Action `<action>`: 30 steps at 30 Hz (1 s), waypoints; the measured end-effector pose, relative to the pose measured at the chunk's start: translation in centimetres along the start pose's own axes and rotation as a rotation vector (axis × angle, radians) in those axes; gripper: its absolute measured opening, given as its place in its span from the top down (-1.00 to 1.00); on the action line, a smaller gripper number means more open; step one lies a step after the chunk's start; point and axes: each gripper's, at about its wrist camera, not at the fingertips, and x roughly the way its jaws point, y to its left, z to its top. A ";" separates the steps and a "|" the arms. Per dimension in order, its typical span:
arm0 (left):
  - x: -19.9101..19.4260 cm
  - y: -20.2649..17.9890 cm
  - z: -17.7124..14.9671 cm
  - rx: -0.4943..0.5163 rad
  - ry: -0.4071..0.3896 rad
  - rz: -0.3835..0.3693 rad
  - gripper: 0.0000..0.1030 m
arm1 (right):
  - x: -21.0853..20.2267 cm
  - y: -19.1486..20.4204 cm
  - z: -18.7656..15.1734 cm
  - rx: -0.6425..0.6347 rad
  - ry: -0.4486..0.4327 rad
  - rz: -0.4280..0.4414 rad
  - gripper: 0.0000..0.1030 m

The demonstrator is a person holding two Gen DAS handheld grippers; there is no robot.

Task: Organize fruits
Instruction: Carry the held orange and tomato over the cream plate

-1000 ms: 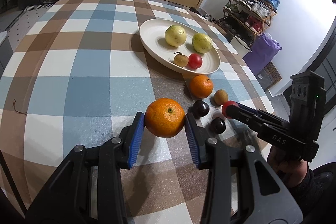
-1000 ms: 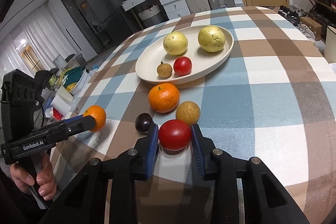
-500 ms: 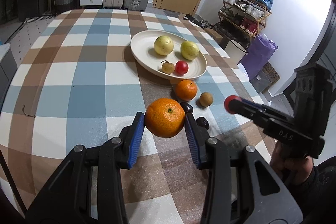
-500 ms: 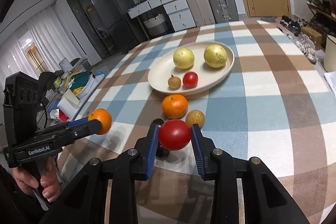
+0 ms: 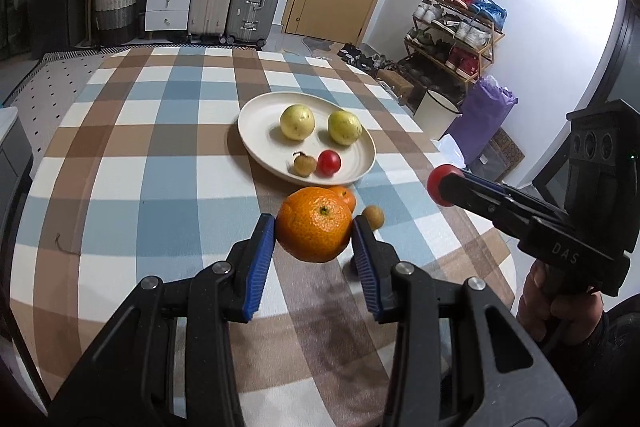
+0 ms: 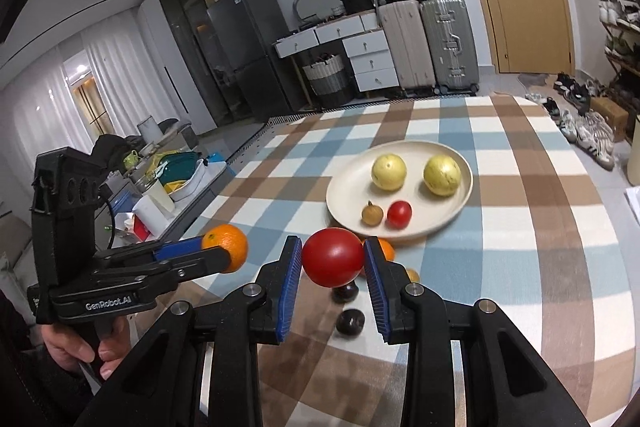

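And there was the round cream ceramic plate (image 5: 256,143) on the blue, brown and white checked tablecloth (image 5: 120,163), carrying four pieces: two pale yellow round fruits (image 5: 297,122) side by side toward its far half, and nearer the front rim a small tan fruit with a stem (image 5: 304,163) right beside a small red tomato (image 5: 329,162).

The left gripper (image 5: 314,233) was clamped on a large orange tangerine (image 5: 314,229), blue pads pressed to both sides, the fruit held clear above the cloth. The right gripper (image 6: 333,261) was likewise clenched on a big red tomato (image 6: 333,257), lifted off the table and hanging in front of the plate.

On the cloth, just short of the plate, a second orange tangerine (image 5: 344,195) sat mostly hidden behind the held one in the left view, and only a sliver of it peeked past the blue pad in the right view. A small tan round fruit (image 5: 373,217) lay beside it, half covered by the right finger. Two dark purple round fruits (image 6: 349,321) showed in the right wrist view, the farther one partly masked by the tomato; in the left view they were all but lost behind the finger. The plate itself was smeared with blur in the right view. A hand (image 6: 80,347) gripping the left tool's handle was cut off at the frame edge.
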 end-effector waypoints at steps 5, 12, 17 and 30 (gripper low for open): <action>2.0 0.2 1.8 -0.017 0.014 0.002 0.29 | 0.6 -0.4 1.1 0.006 -0.014 0.011 0.38; 5.9 0.0 4.5 -0.017 0.044 -0.002 0.29 | 3.0 -2.4 2.5 0.046 -0.006 0.034 0.38; 8.9 -0.4 6.8 -0.024 0.052 -0.014 0.29 | 4.9 -3.4 3.6 0.045 0.007 0.041 0.38; 15.3 0.5 10.2 -0.017 0.108 -0.016 0.29 | 8.8 -6.2 6.5 0.040 0.037 0.017 0.38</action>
